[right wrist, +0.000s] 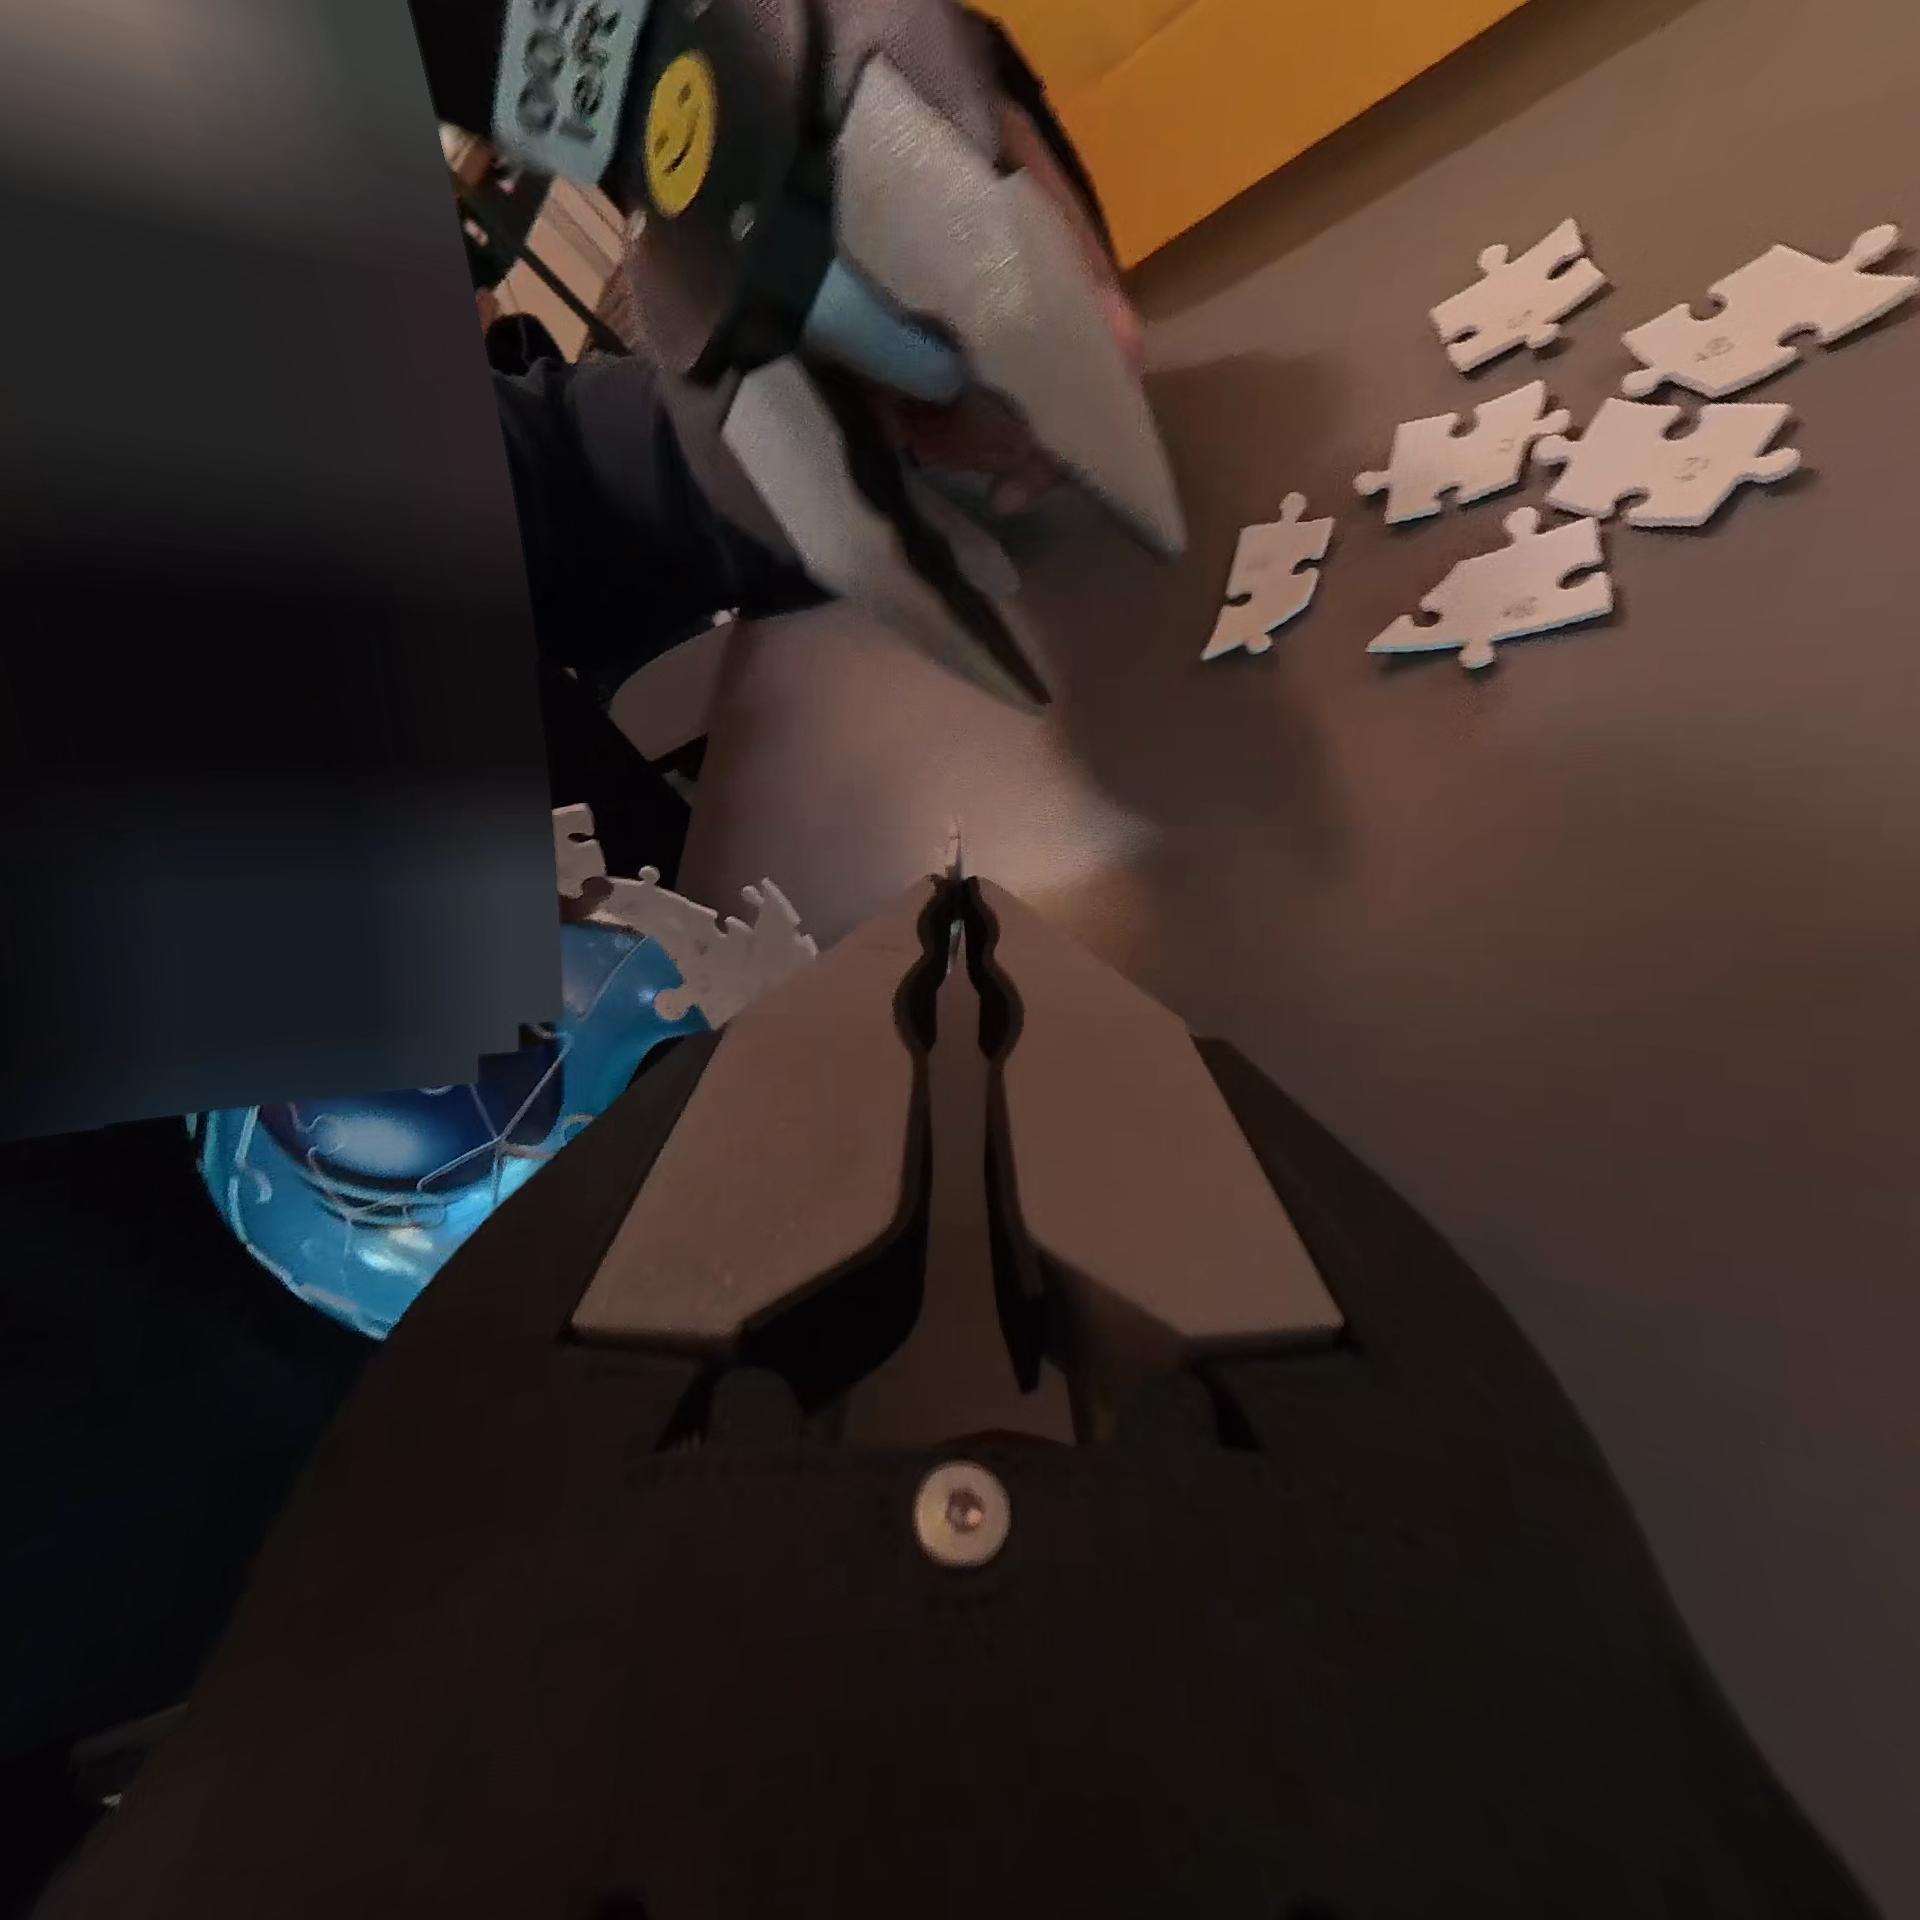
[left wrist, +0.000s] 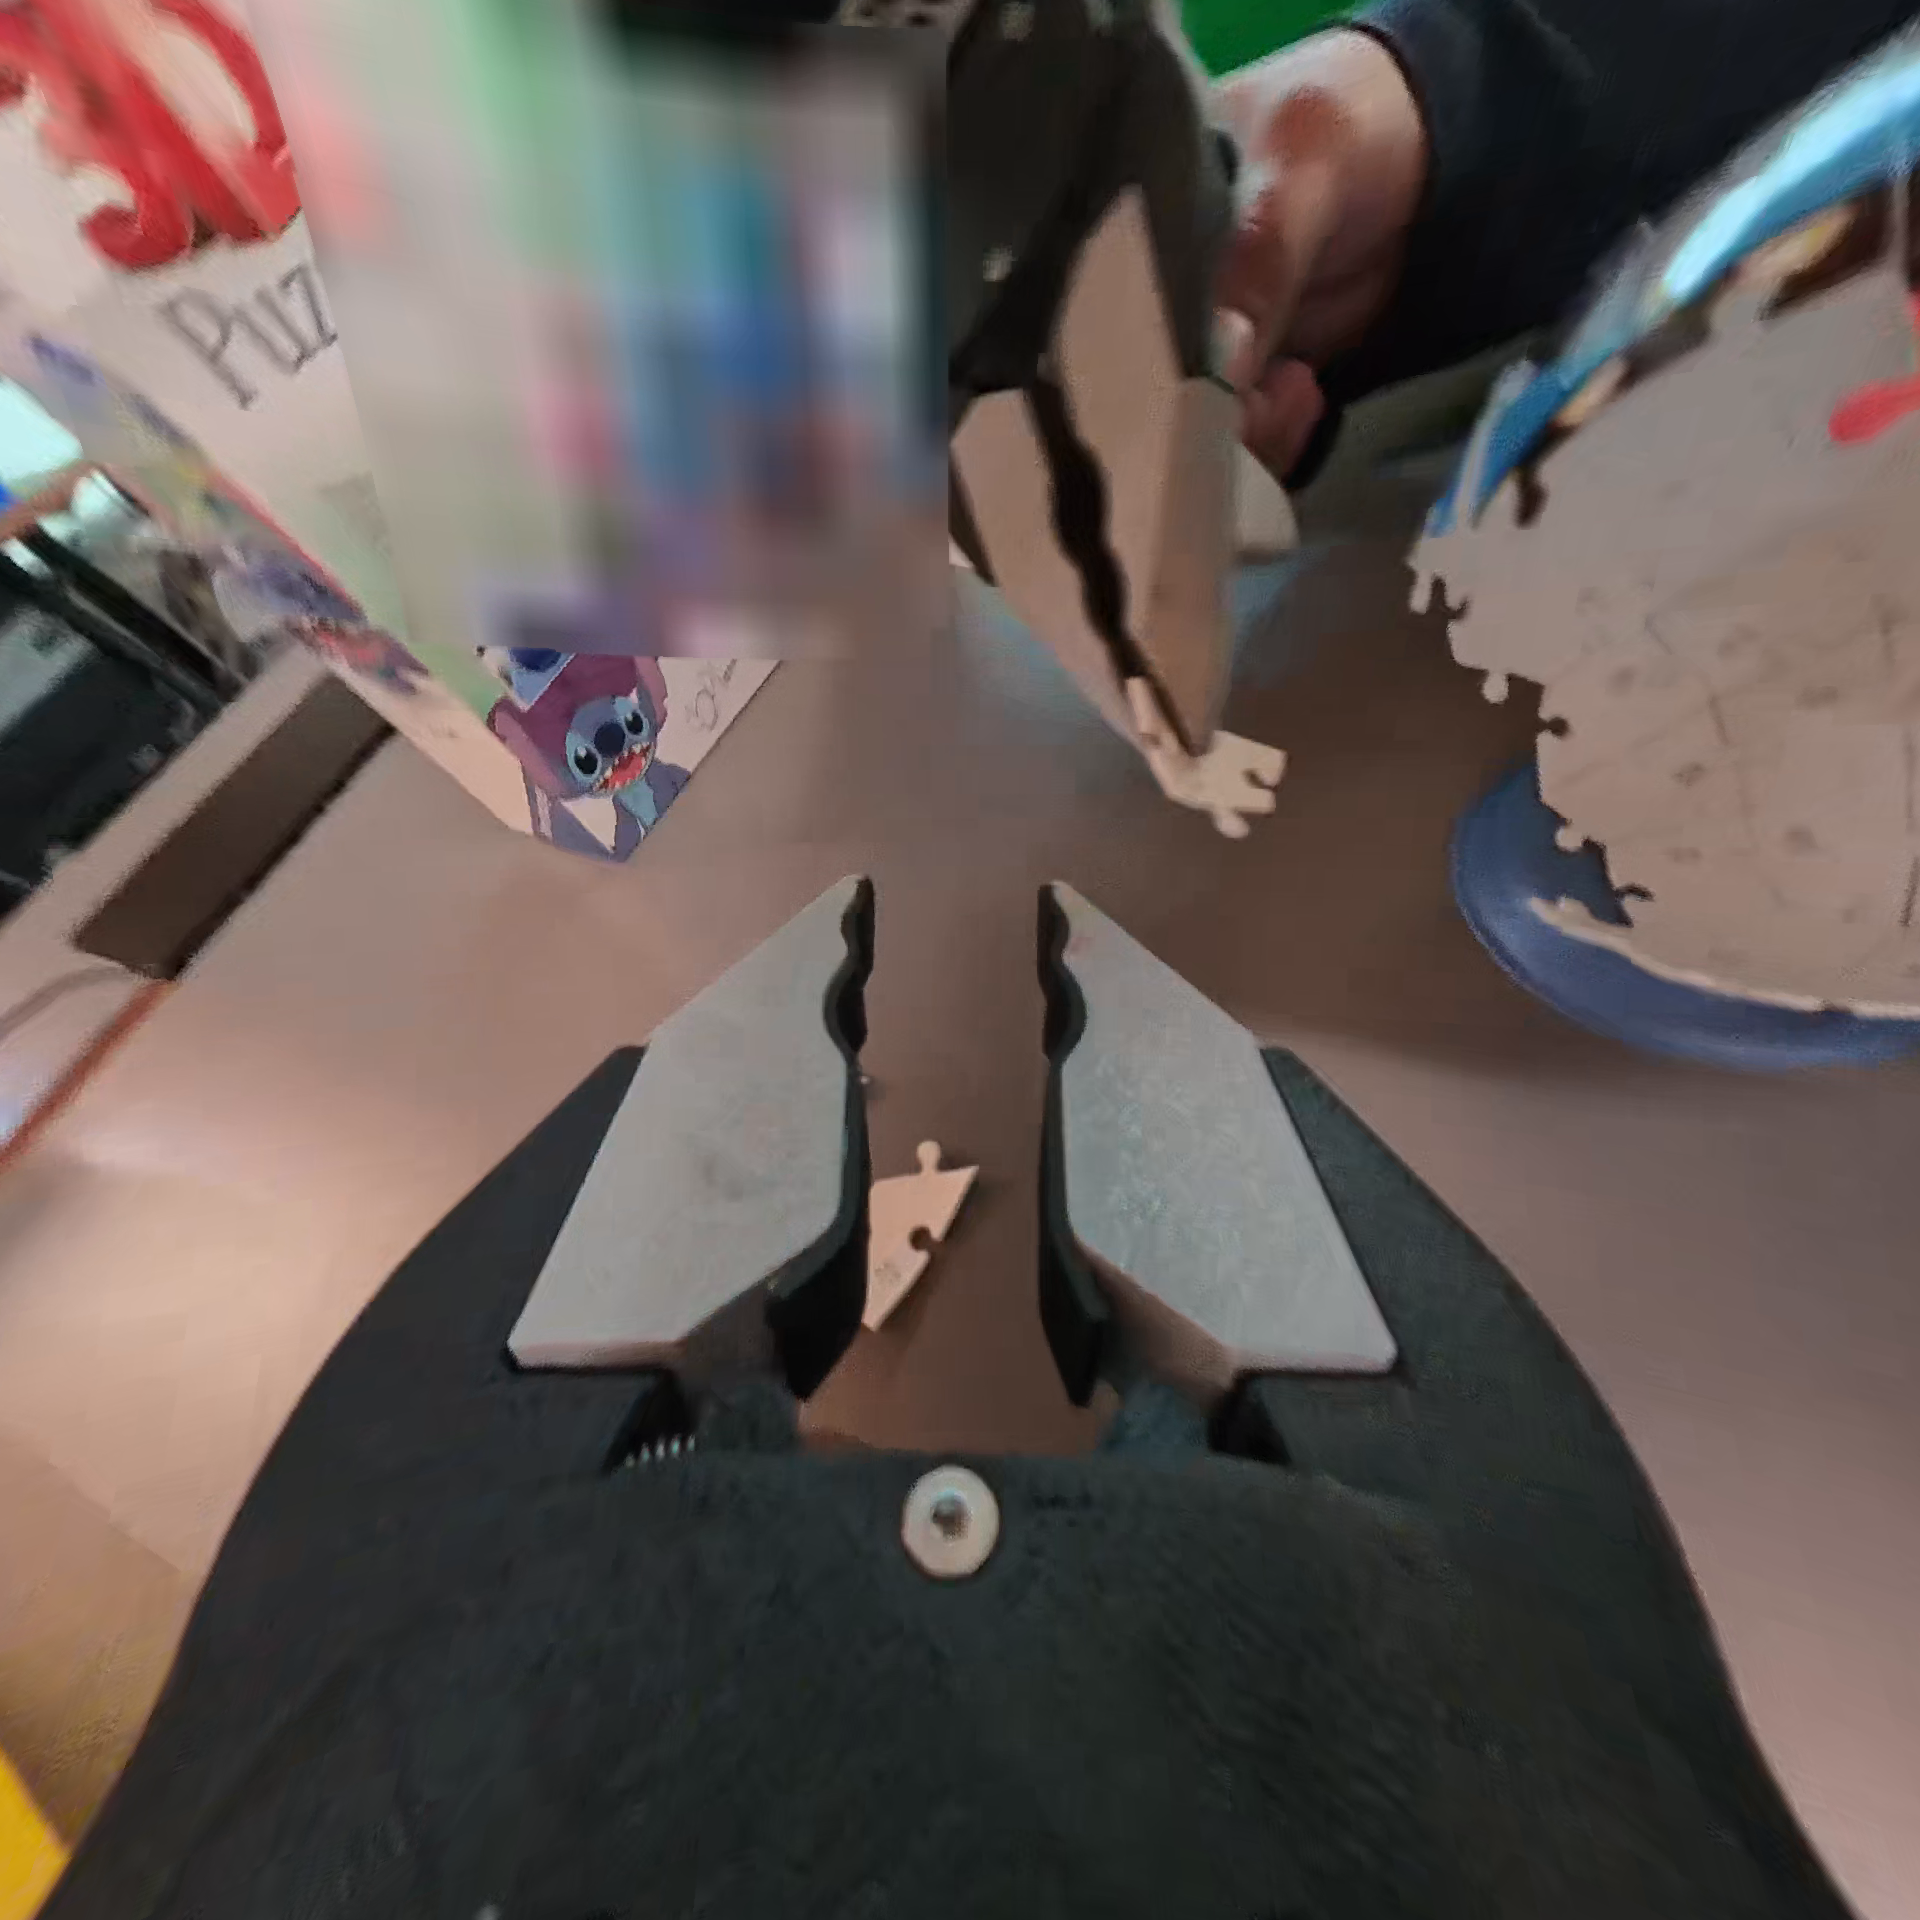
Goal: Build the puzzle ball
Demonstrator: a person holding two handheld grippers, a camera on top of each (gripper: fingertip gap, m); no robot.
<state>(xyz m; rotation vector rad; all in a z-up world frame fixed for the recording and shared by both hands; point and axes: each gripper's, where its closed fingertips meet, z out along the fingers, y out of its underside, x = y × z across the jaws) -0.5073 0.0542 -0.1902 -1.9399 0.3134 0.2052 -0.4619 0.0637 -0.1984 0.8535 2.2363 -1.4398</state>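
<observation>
We are holding the left gripper [left wrist: 956,904] with its jaws parted and nothing between them, hovering over the table [left wrist: 935,790] above one loose piece [left wrist: 920,1226] that is lying flat beneath the gap. The right gripper [right wrist: 954,883] is clenched on a piece [left wrist: 1216,774], pinching it at one edge so that most of it is sticking out past the tips; in its own view we are seeing that piece only edge-on, as a thin sliver. The ball [left wrist: 1745,665] is sitting half built on its blue stand [left wrist: 1558,966], off to the right of the left gripper, with its jagged open rim turned toward us and the pale inside of the shell showing. More spare pieces [right wrist: 1507,468] are lying face down in a loose cluster, well apart from the ball, and a puzzle box [left wrist: 582,769] is standing near the far left. We judge that we are carrying the held piece toward the open rim. To seat it well, we should be turning it until its tabs match the notches, bringing it in along the curve of the shell instead of straight down, and pressing gently. The empty left gripper could be steadying the ball, since the shell looks likely to flex or roll in the stand.
</observation>
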